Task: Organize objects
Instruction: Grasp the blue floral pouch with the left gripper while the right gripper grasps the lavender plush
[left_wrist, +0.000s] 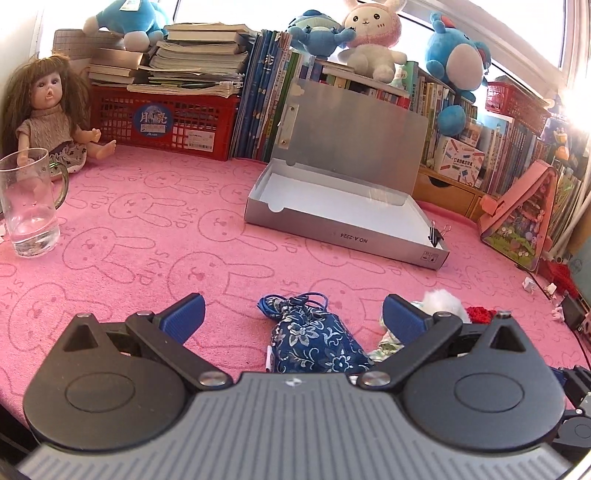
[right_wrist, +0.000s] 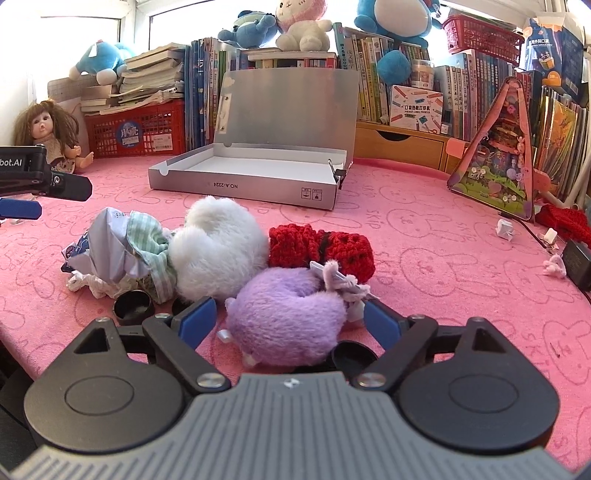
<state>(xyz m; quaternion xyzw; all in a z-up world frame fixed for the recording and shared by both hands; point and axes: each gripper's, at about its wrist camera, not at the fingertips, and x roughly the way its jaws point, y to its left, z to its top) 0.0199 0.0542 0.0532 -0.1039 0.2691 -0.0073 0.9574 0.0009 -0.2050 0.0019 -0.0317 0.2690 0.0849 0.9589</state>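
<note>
A: What do we have under our left gripper (left_wrist: 293, 317)?

B: A blue flowered pouch (left_wrist: 314, 338) lies on the pink cloth (left_wrist: 147, 221) between the spread fingers, neither pad touching it. The jaws stand wide apart, holding nothing.

A: And our right gripper (right_wrist: 290, 319)?

B: Also spread wide. A purple plush toy (right_wrist: 288, 317) sits between the fingers, close to both, but we cannot tell whether a pad touches it. A white plush toy (right_wrist: 218, 251) and a red knitted piece (right_wrist: 321, 247) lie just behind, touching it, and crumpled paper (right_wrist: 107, 247) is on the left of the white one. A black cap (right_wrist: 133, 306) rests beside our left finger.

A: Where is the box?

B: The open silver box (right_wrist: 243, 186) stands farther back on the cloth, lid upright, with a binder clip (right_wrist: 338, 171) on its right corner. A glass mug (left_wrist: 29, 203) and a doll (left_wrist: 51, 114) sit far left.
</note>
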